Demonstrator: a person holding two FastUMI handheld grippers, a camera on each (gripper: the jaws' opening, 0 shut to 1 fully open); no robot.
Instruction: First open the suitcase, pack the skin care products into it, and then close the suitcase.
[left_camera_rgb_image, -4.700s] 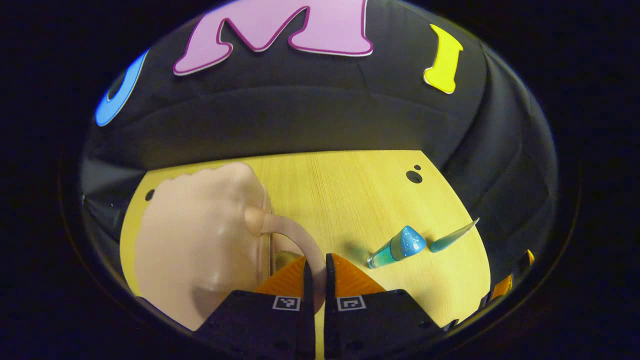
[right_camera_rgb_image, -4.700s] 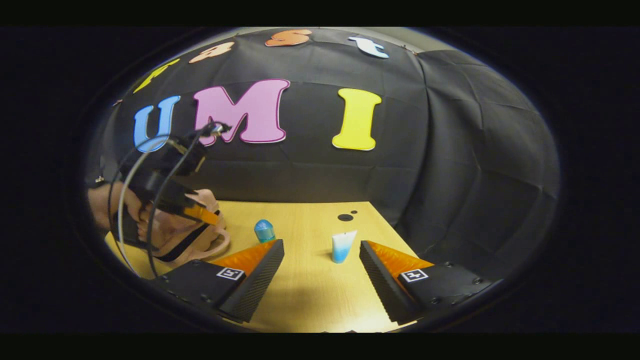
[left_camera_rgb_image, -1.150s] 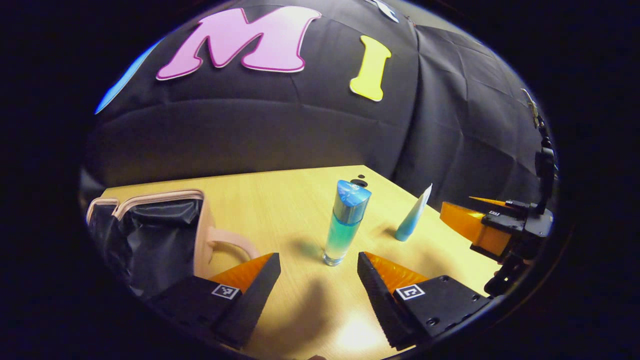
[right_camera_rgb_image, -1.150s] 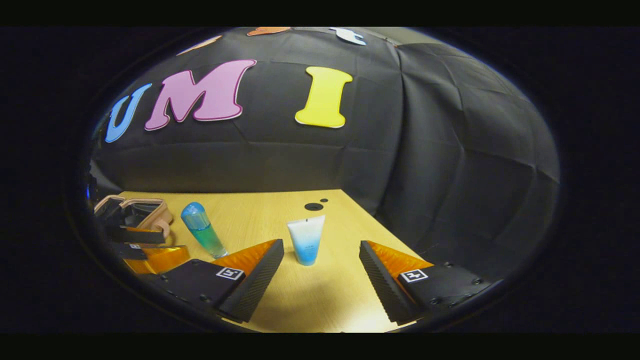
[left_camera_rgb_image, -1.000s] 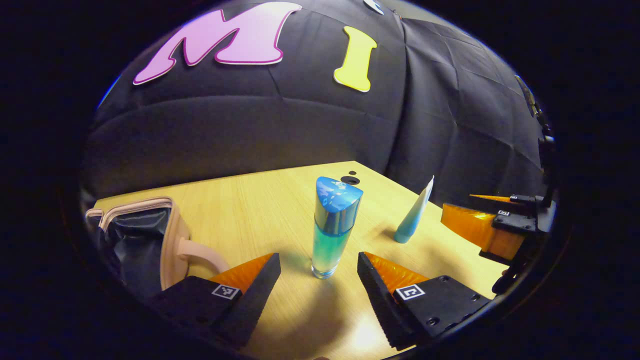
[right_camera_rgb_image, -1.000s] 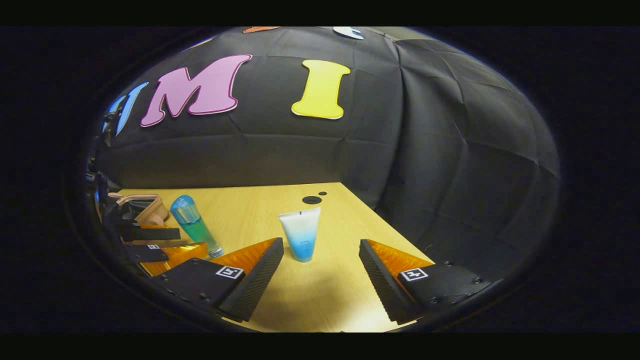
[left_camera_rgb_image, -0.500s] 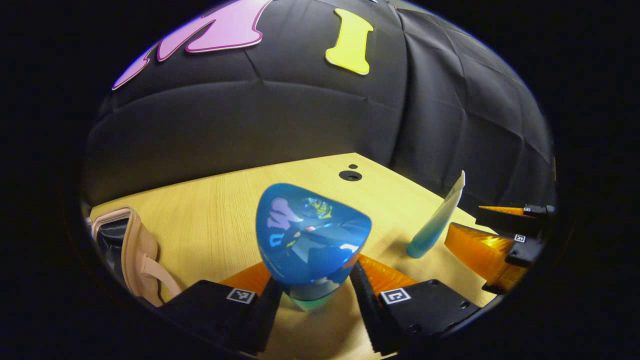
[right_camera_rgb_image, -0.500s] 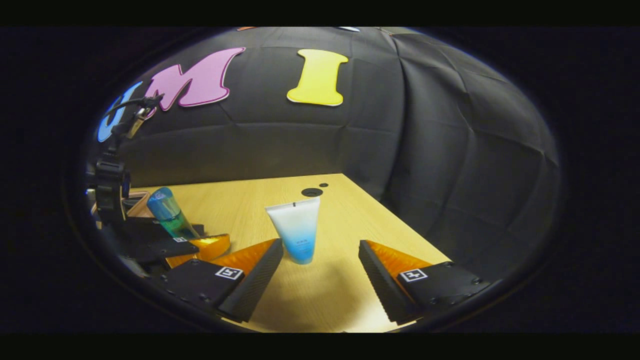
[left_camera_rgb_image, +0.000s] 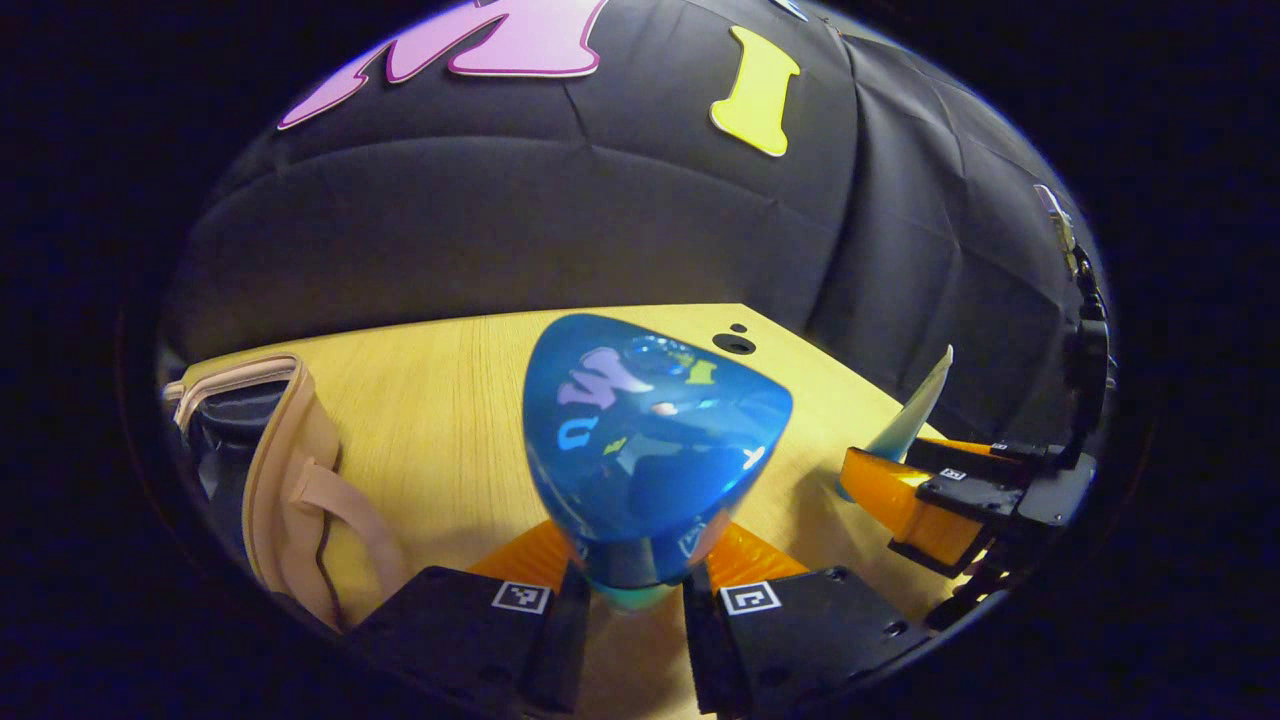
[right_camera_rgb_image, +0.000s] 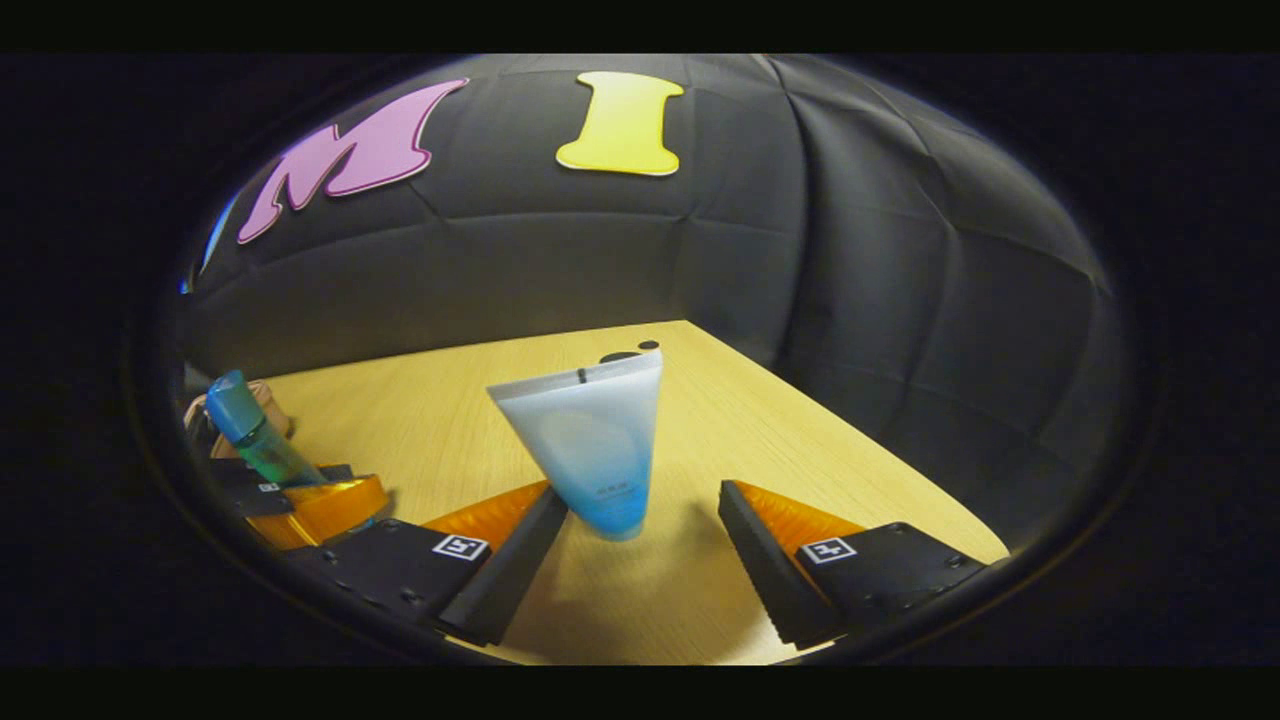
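Left gripper (left_camera_rgb_image: 630, 600) clamped on upright bottle (left_camera_rgb_image: 650, 440), right gripper (right_camera_rgb_image: 640, 545) open around standing tube (right_camera_rgb_image: 595, 440), open suitcase (left_camera_rgb_image: 270, 460) at 9 o'clock, on table (left_camera_rgb_image: 440, 400).

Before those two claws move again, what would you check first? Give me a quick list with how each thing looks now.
1. Left gripper closed on the blue bottle: ok, a finger at each side.
2. Bottle clear of the table: cannot tell, its base is hidden.
3. Right gripper around the white tube: not ok, jaws wide open, tube near one finger only.
4. Tube upright: ok, standing on its cap.
5. Suitcase open: ok, dark lining shows.
6. The two grippers apart: ok, with a gap between them.
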